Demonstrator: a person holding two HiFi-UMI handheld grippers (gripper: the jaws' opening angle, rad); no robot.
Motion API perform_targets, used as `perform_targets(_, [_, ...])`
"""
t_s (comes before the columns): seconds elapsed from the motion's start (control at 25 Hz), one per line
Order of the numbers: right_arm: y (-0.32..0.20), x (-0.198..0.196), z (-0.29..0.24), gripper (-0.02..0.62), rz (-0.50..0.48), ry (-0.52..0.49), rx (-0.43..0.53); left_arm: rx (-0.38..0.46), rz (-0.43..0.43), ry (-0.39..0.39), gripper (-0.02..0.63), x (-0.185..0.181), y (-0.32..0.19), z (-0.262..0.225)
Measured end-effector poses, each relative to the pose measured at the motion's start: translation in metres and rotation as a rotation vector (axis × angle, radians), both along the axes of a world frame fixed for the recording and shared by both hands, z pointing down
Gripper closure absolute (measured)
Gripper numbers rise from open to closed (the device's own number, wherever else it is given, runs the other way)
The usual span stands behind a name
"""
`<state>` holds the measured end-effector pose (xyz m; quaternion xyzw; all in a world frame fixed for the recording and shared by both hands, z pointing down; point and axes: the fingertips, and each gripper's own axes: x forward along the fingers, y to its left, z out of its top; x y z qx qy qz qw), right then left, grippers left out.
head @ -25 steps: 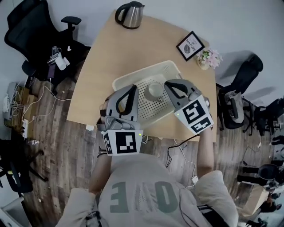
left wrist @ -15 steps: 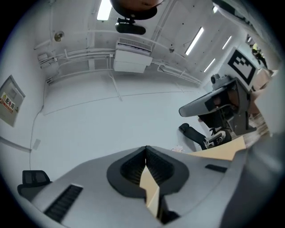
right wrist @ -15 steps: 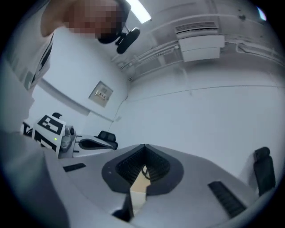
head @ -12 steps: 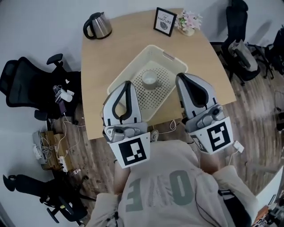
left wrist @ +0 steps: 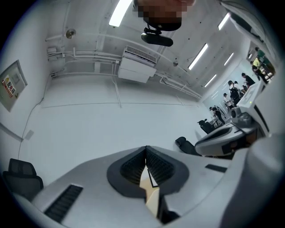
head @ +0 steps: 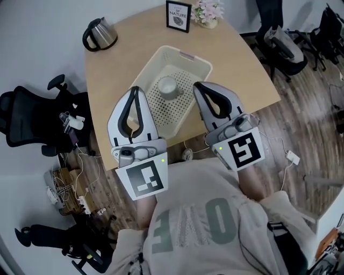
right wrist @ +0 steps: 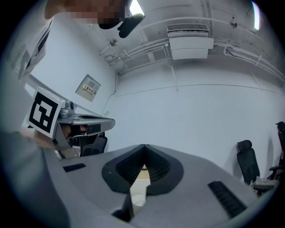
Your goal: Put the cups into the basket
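Head view: left gripper (head: 134,92) and right gripper (head: 200,86) are both hanging pinched together, carrying nothing | cup (head: 167,86) is sitting inside basket (head: 189,58) on table (head: 107,75) | step: probably wrapping up | next: looking for any remaining cup, none showing.

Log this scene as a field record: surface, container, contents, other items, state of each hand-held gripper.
surface: wooden table
container: cream perforated basket on the table
contents: one cup, inside the basket
other items: kettle, framed picture, flowers, all at the table's far edge
left hand-held gripper: shut, empty, held above the table's near edge
right hand-held gripper: shut, empty, held beside the basket
cups outside basket: none visible
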<state>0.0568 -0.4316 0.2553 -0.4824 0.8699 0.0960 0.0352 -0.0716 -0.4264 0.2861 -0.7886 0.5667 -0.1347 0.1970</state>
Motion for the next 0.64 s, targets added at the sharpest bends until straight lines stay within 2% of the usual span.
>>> perform_targets(0.12, [0.0,0.001,0.0,0.597,-0.002,0.023,-0.002,0.064,0.013,0.117,0.597,0.009,-0.002,-0.021])
perform_targets(0.2, [-0.001,-0.001,0.003,0.597,-0.006,0.036,-0.01,0.116,0.039,0.141,0.597,0.021,-0.006,-0.051])
perform_targets(0.28, [-0.002,-0.002,0.005,0.597,-0.011,0.041,-0.014,0.128,0.04,0.183,0.597,0.024,-0.008,-0.062])
perform_targets(0.64, [-0.008,-0.013,0.01,0.597,-0.035,0.074,-0.014,0.116,0.024,0.174,0.597,0.018,-0.015,-0.056])
